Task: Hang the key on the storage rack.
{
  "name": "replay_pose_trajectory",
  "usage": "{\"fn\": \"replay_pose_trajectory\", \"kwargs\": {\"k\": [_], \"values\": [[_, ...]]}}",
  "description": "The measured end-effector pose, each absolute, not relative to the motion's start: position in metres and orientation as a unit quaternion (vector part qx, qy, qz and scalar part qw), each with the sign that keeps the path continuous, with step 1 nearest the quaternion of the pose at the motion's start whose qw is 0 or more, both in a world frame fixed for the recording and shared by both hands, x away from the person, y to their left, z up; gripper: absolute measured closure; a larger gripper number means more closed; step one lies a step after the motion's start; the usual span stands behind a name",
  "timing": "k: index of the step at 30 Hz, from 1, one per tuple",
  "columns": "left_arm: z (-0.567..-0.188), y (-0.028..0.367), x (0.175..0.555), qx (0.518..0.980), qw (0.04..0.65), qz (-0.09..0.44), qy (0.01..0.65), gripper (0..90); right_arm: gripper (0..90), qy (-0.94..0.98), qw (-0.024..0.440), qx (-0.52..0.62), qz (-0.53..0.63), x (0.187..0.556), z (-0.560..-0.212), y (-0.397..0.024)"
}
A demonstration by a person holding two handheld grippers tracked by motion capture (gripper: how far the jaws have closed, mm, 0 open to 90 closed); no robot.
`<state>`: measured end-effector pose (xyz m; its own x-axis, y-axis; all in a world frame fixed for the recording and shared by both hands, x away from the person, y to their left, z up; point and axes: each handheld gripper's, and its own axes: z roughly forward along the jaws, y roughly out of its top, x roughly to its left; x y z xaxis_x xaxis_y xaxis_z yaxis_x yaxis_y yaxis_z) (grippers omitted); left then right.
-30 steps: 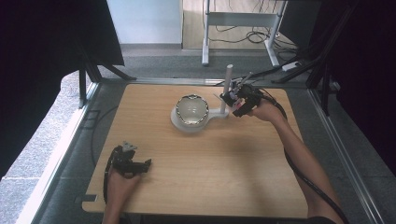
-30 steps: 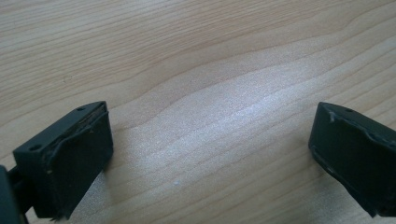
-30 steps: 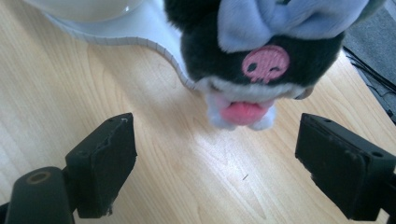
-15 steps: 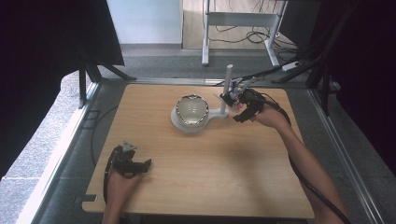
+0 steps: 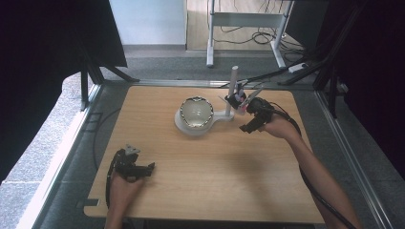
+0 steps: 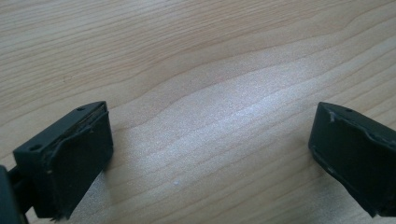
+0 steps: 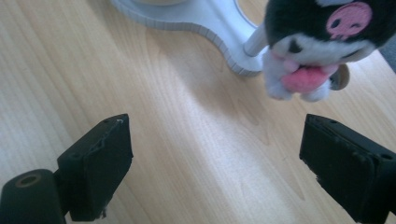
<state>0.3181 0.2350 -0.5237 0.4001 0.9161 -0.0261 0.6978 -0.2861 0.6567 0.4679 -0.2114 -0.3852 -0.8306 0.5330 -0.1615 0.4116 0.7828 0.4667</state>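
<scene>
Where white stand (image 5: 205,121) sits at table (image 5: 215,191) far middle, black-and-white plush (image 7: 317,42) is seen against its post. Bare wood before it. Right gripper (image 7: 215,154) released; left gripper (image 6: 210,154) released near front-left edge.

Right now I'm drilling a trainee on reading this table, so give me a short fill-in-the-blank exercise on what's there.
1. The right gripper has its fingers ____, with nothing between them.
2. The plush toy hangs against the white stand's upright ____.
3. The bowl sits on the stand's round ____.
4. Under the left gripper lies only bare ____.

Missing words: open; post; base; wood
</scene>
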Motion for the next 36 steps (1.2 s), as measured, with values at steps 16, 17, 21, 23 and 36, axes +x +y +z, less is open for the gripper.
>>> {"fn": "replay_pose_trajectory", "kwargs": {"k": [16,17,21,23,36], "values": [[-0.524,0.235,0.318,0.781,0.3,0.182,0.517,0.0,10.2,0.934,0.141,0.247,0.217,0.444,-0.395,-0.222],[-0.524,0.235,0.318,0.781,0.3,0.182,0.517,0.0,10.5,0.934,0.141,0.245,0.217,0.441,-0.397,-0.224],[-0.524,0.235,0.318,0.781,0.3,0.182,0.517,0.0,10.9,0.934,0.14,0.246,0.22,0.436,-0.399,-0.226],[-0.524,0.235,0.318,0.781,0.3,0.182,0.517,0.0,11.0,0.933,0.139,0.248,0.221,0.433,-0.4,-0.228],[-0.524,0.235,0.318,0.782,0.3,0.183,0.515,0.0,11.0,0.929,0.143,0.248,0.234,0.413,-0.408,-0.238]]}}
